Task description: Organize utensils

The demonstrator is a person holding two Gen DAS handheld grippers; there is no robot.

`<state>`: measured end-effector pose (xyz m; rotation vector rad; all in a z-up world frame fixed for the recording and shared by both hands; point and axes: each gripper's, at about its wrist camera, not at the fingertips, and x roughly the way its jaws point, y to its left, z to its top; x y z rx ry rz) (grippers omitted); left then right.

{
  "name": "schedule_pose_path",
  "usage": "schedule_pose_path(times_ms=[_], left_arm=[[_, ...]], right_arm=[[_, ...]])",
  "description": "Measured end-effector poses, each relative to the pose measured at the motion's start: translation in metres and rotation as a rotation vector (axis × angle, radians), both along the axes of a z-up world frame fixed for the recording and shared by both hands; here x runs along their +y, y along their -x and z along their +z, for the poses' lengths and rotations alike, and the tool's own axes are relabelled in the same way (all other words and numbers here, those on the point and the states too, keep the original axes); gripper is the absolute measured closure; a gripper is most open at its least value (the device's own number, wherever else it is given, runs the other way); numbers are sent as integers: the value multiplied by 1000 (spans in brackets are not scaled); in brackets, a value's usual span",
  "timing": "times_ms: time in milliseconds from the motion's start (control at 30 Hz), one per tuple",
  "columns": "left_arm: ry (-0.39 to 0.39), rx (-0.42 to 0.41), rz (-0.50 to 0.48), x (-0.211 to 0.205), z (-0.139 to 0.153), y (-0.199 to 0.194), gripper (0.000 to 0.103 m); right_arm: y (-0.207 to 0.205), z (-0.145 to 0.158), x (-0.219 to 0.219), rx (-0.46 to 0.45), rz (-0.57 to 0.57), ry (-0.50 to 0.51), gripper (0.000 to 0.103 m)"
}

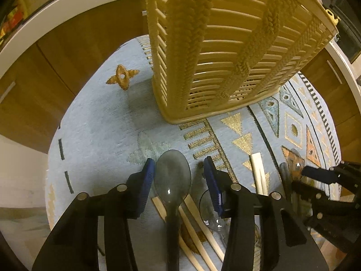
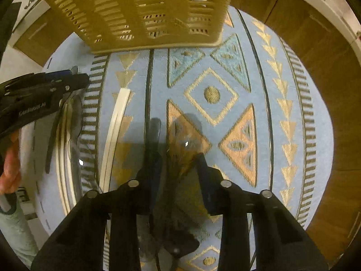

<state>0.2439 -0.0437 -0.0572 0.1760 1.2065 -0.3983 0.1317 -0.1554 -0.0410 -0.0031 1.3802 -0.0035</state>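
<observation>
My left gripper [image 1: 179, 169] points down at the patterned rug [image 1: 101, 124]. A smoky grey spoon [image 1: 172, 176] lies bowl-forward between its blue pads: the left pad meets the bowl's edge, while a strip of rug shows before the right pad. Chopsticks [image 1: 194, 223] and a clear spoon [image 1: 206, 205] lie under and beside it. My right gripper [image 2: 178, 160] straddles a clear amber-tinted spoon [image 2: 186, 143], with a dark spoon [image 2: 154, 126] next to its left finger. Blur hides whether its pads press. The woven cream basket [image 1: 225, 45] stands just beyond.
A white chopstick pair [image 2: 117, 124] lies between the two grippers. The left gripper [image 2: 75, 74] and a person's hand [image 2: 9, 164] show at the right wrist view's left edge. The basket [image 2: 146, 11] rises close ahead. Wooden cabinet fronts [image 1: 33, 90] ring the round rug.
</observation>
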Motion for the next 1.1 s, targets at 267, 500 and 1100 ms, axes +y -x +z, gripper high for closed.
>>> schedule_pose_path(times_ms=[267,500,1100], left_arm=[[-87,-67,13,-20,0,10,73],[34,-102,58,-6,14,16,74],[266,-357,66,37,99,70,74]], right_arm=[[0,4,6,-66,59,-7,92],[8,13,-23,-145,31,-143,94],[42,58,-53,-446,80,-307,102]])
